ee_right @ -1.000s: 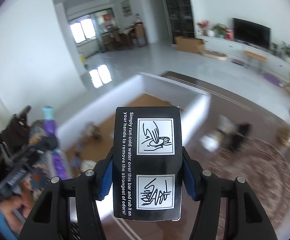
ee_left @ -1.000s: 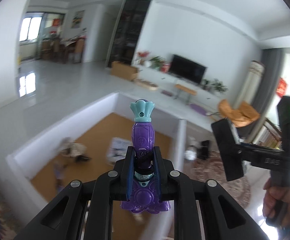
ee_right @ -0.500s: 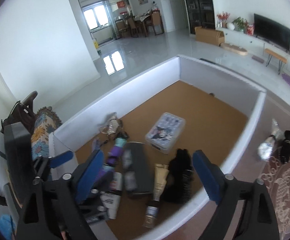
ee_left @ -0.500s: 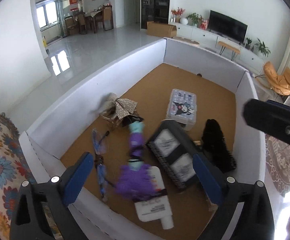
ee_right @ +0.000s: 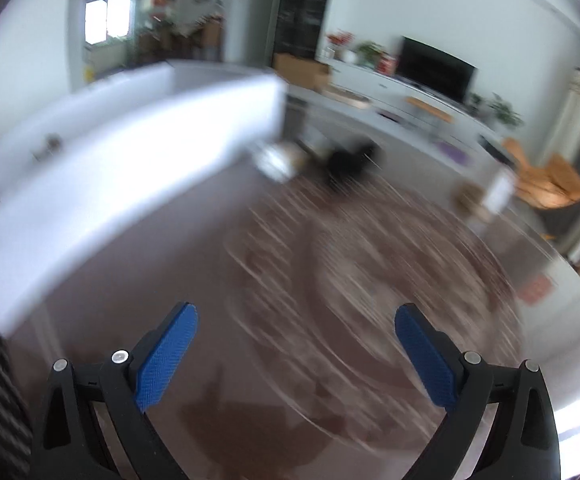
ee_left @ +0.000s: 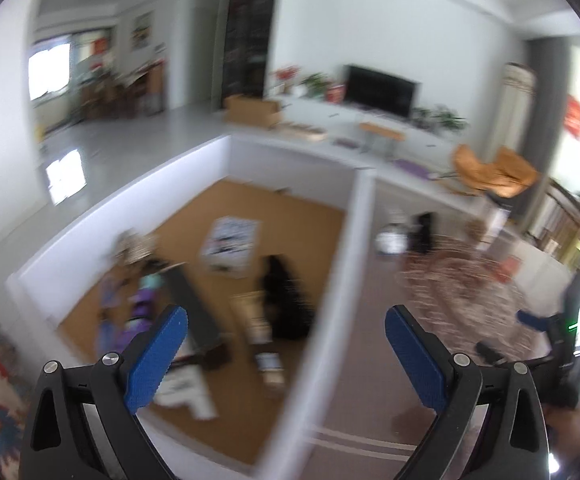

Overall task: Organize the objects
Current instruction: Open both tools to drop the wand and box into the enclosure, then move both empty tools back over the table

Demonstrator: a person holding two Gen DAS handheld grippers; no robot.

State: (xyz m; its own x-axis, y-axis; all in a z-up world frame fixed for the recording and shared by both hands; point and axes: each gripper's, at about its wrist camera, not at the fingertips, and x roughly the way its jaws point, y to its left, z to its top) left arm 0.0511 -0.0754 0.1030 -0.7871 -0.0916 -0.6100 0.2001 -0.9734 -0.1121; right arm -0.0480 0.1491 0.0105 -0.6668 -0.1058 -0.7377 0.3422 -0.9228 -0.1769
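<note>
The left gripper [ee_left: 286, 340] has its jaws spread wide and empty above the white-walled box [ee_left: 122, 216]. The purple toy [ee_left: 142, 304] lies blurred near the box's left wall beside a black case [ee_left: 194, 312]. The right gripper [ee_right: 296, 340], jaws opening and empty, hangs over the patterned rug [ee_right: 370, 264].

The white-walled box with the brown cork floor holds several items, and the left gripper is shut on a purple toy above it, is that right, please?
Not quite. The left wrist view shows the left gripper open with nothing between its blue pads. The blurred purple toy lies inside the white-walled box with the brown cork floor, among several other items.
</note>
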